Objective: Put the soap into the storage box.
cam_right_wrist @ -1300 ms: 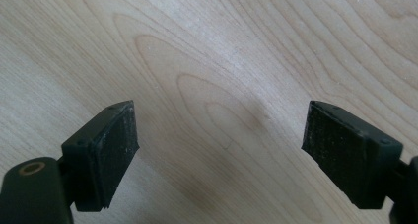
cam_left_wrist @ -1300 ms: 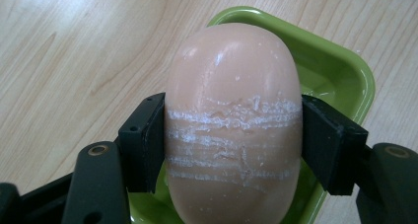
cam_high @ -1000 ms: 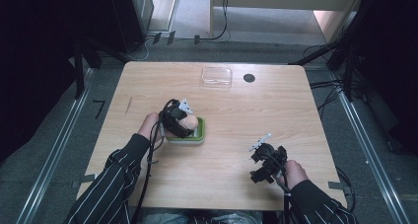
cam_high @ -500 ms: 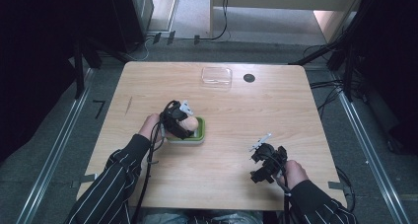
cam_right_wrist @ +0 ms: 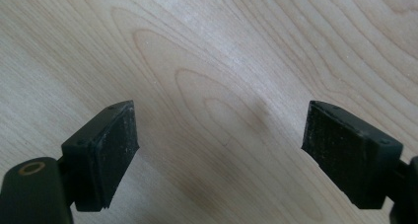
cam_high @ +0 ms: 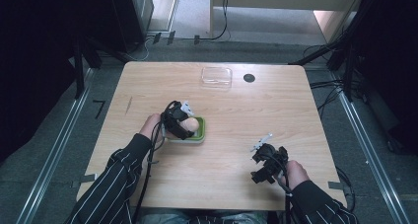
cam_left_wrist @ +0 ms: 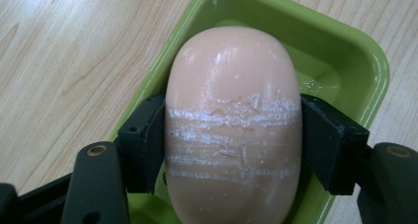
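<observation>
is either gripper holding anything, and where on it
The left gripper grips the soap across its two long sides, over the green dish. The right gripper is open and holds nothing.

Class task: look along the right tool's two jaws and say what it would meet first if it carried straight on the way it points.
Most likely the bare wooden table; the right tool stands open with nothing between its jaws.
</observation>
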Available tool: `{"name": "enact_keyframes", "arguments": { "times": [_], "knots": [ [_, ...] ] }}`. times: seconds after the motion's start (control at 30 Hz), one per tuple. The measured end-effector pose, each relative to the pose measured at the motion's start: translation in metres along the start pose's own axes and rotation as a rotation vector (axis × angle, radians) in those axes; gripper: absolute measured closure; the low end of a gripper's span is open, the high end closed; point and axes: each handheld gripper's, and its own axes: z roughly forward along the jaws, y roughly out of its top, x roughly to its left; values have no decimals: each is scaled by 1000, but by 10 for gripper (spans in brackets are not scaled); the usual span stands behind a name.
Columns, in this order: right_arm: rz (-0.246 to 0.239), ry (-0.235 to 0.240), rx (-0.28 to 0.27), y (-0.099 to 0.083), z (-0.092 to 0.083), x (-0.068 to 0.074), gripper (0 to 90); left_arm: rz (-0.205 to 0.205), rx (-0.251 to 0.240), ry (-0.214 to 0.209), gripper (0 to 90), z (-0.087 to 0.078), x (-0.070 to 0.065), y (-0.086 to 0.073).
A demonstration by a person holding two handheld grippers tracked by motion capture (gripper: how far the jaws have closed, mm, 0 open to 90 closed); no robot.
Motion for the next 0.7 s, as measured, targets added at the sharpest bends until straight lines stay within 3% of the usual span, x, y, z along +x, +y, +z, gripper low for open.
{"name": "enact_keyframes", "arguments": {
  "times": [0.27, 0.57, 0.7],
  "knots": [
    [1, -4, -4, -2, -2, 1, 143, -31, -1, 6, 324, 1, -2, 1],
    [17, -9, -1, -5, -4, 1, 143, -32, 13, 19, 317, 0, -4, 4],
    [5, -6, -4, -4, -3, 1, 143, -39, -11, 38, 251, -3, -5, 4]
  ]
}}
